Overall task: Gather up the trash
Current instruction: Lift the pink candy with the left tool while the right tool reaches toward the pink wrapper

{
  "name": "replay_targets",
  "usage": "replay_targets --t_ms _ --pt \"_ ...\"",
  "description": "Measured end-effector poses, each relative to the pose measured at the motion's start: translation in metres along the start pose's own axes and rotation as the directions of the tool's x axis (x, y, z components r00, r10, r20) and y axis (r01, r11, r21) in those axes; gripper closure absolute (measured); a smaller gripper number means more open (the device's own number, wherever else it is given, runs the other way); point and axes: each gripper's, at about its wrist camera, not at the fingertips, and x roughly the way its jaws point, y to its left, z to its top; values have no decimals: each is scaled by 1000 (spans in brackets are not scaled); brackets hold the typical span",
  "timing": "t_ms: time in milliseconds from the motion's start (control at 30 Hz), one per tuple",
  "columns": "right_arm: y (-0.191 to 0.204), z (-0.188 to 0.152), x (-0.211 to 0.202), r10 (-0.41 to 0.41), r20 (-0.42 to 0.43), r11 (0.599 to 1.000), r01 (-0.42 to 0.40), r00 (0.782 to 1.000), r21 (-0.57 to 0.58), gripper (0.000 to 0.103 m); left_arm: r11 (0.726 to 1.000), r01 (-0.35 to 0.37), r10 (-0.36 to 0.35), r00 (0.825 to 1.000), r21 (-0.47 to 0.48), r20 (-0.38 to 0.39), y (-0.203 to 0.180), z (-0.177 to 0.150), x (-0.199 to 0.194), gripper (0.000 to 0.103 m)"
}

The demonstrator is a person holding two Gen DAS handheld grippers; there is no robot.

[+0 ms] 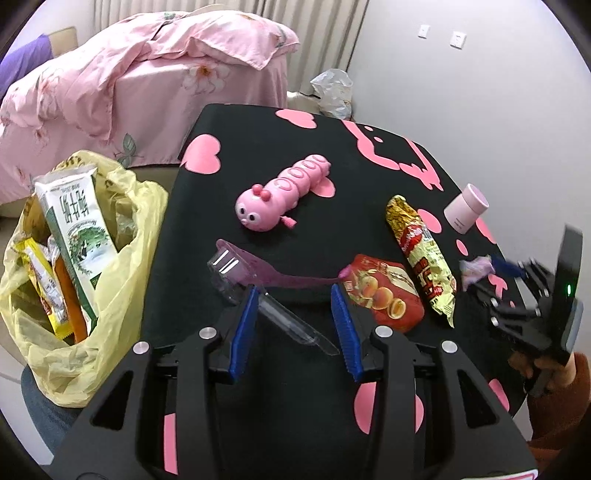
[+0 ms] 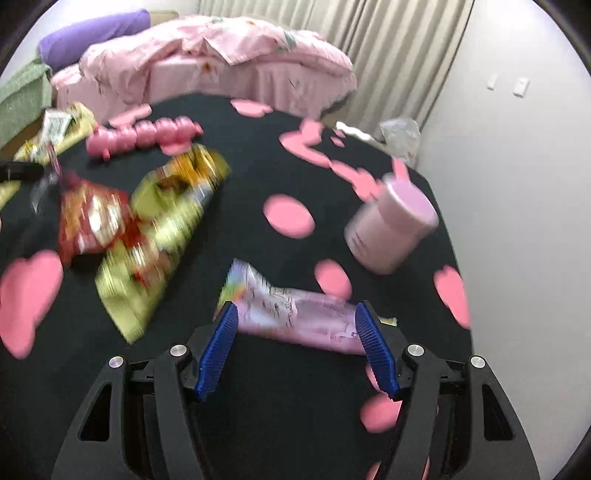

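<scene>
Straddling a pale wrapper on the tabletop, the right hand-held gripper stood apart, unclamped; the left hand-held gripper, also apart, waited beside the yellow trash bag.

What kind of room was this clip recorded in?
Most likely a bedroom at home. A bed with a pink floral duvet stands behind the black table with pink hearts, a purple pillow lies at its head, and pleated curtains hang along the wall.
</scene>
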Motion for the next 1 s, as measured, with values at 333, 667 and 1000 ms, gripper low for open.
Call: replay_targets --t_ms 333,667,1000 --pt "-85 -41 -24 104 1 930 -98 995 354 40 1000 5 -5 1000 -27 -5 4 -2 3 63" --pt "-99 -31 21 388 70 743 -357 919 566 40 999 0 -1 1000 -48 -15 10 -4 4 63" --pt "-46 35 53 381 7 880 -365 925 303 40 999 -7 7 1000 -43 -5 10 -2 0 63"
